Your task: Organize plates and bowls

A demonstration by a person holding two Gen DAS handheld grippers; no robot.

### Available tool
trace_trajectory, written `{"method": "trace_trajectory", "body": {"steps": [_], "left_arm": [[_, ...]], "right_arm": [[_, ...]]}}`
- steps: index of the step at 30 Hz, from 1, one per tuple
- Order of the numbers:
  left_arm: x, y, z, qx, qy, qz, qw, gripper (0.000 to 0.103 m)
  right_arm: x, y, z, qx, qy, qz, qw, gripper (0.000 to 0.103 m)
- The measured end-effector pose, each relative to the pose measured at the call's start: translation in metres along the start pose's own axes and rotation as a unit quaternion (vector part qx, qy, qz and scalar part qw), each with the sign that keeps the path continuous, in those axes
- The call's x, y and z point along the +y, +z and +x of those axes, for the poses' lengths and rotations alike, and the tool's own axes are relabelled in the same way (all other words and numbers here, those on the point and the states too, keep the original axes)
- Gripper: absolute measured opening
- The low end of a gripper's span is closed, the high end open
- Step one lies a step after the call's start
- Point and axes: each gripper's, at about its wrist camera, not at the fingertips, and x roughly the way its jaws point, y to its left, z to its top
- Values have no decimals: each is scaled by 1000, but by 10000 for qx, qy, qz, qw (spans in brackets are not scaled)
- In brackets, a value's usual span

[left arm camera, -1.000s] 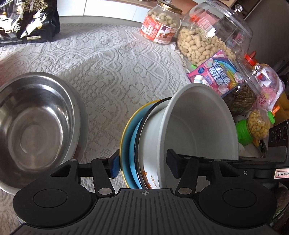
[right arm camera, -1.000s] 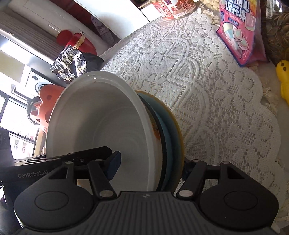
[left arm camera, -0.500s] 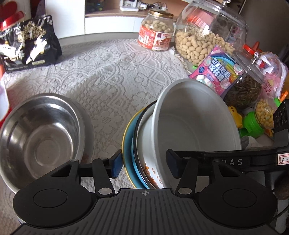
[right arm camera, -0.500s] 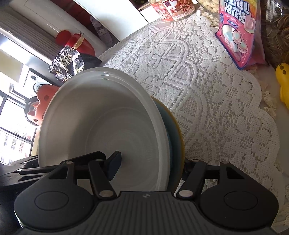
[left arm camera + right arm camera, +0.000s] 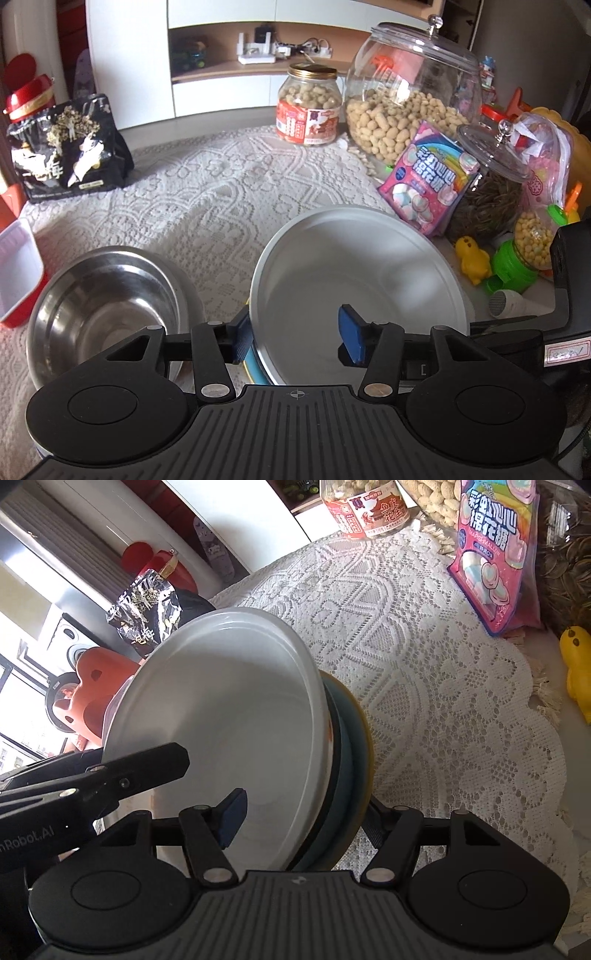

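A white bowl (image 5: 354, 291) sits on a blue plate with a yellow rim (image 5: 251, 369); together they form one stack, held above the lace cloth. My left gripper (image 5: 295, 338) is shut on the stack's near edge, one pad inside the bowl and one outside under the plate. My right gripper (image 5: 303, 819) is shut on the same stack from the other side; there the white bowl (image 5: 221, 738) and blue plate (image 5: 351, 775) stand tilted. A steel bowl (image 5: 107, 314) rests on the cloth to the left of the stack.
A black snack bag (image 5: 70, 147), a peanut jar (image 5: 308, 105), a large glass jar of peanuts (image 5: 410, 99), a pink marshmallow bag (image 5: 430, 177), a yellow duck (image 5: 472, 260) and a red-white box (image 5: 16, 269) ring the lace tablecloth (image 5: 221, 192).
The stack has turned from nearly on edge toward level in the left wrist view. The left camera has pitched up, showing more of the room. Both grippers keep their hold.
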Motion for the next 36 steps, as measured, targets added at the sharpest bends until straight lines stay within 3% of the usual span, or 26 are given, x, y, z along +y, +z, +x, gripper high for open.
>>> {"method": "trace_trajectory", "body": {"steps": [5,11,26,36], "left_arm": [[-1,-1,-2,-84,323,135,9994,54],[3,-4,6,31,428,127,9990,54],[5,-9,24,284,209,52,9994,53],[24,-3,26,328,-267,-335,9985,55]], "right_arm": [[-5,0,1,6,-57,97,9999,66],[-7,1,-3,-121,-42,156,9998,63],[-5,0,4,39,61,84,9999,59],[-5,3,11,125,108,224,9996,59]]}}
